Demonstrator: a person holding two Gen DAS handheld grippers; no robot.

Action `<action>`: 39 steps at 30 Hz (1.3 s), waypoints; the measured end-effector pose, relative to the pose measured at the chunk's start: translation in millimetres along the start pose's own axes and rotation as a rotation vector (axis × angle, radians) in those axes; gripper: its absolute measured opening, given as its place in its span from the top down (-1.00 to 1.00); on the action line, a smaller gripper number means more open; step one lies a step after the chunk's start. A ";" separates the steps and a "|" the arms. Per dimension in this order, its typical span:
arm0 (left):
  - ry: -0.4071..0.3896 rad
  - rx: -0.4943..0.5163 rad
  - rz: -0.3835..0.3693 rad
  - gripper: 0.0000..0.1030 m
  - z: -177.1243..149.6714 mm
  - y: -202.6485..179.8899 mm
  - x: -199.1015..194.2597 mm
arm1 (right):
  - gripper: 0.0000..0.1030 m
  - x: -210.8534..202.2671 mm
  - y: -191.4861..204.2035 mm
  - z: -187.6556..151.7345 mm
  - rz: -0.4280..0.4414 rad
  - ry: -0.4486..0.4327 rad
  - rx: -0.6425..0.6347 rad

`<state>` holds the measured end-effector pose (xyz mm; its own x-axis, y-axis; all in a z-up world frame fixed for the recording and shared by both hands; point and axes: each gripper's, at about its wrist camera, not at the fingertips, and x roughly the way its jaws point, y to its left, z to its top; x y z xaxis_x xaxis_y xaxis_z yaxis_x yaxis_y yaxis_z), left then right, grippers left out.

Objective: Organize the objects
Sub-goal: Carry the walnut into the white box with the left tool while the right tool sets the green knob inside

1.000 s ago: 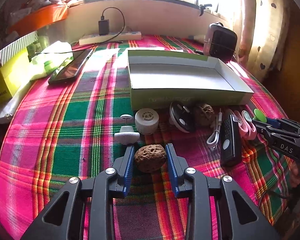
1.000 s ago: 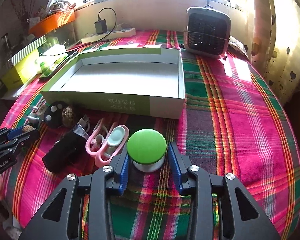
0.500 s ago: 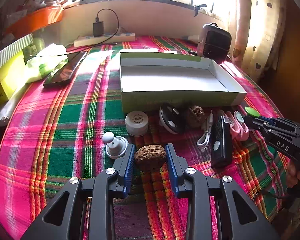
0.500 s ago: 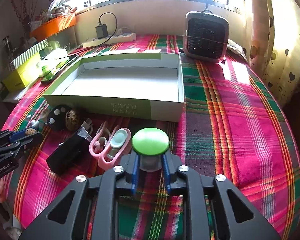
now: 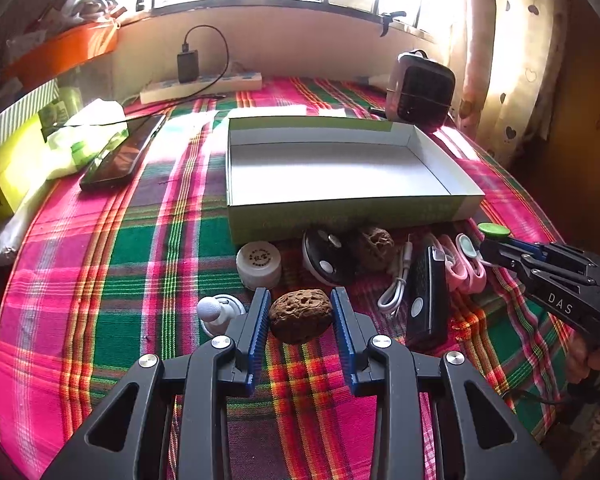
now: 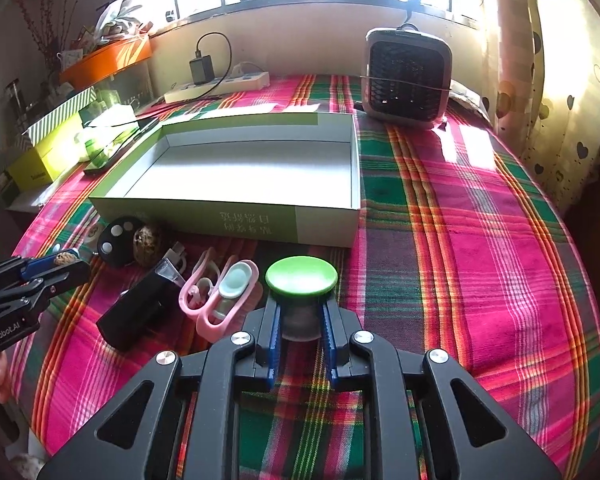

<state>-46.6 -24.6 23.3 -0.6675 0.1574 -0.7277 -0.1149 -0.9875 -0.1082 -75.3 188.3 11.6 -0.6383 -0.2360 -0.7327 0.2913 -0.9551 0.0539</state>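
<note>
My left gripper (image 5: 298,306) is shut on a brown walnut (image 5: 300,316) and holds it above the plaid cloth, in front of the empty green-and-white box (image 5: 340,204). My right gripper (image 6: 300,312) is shut on a small jar with a green lid (image 6: 301,276), lifted just in front of the same box (image 6: 236,224). On the cloth near the box lie a white jar (image 5: 259,262), a white knob (image 5: 216,312), a black key fob (image 5: 326,260), a second walnut (image 5: 374,244), a white cable (image 5: 396,288), a black device (image 5: 428,296) and pink scissors (image 6: 220,296).
A small fan heater (image 6: 406,76) stands behind the box at the right. A phone (image 5: 120,154), a tissue pack (image 5: 84,136), a yellow box (image 5: 4,176) and a power strip (image 5: 200,88) lie at the left and back. A curtain hangs at the right.
My right gripper closed on the green-lidded jar and lifted it. My left gripper rose slightly with the walnut and drew back from the box.
</note>
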 end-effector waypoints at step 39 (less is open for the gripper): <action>0.037 0.006 -0.031 0.44 108.0 15.1 69.7 | 0.65 56.5 26.9 101.8 0.119 -0.001 -0.034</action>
<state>-174.4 -27.3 44.0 -0.6357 0.1874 -0.7489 -0.1400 -0.9820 -0.1269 -176.1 131.0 40.8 -0.5984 -0.3475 -0.7219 0.3893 -0.9136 0.1170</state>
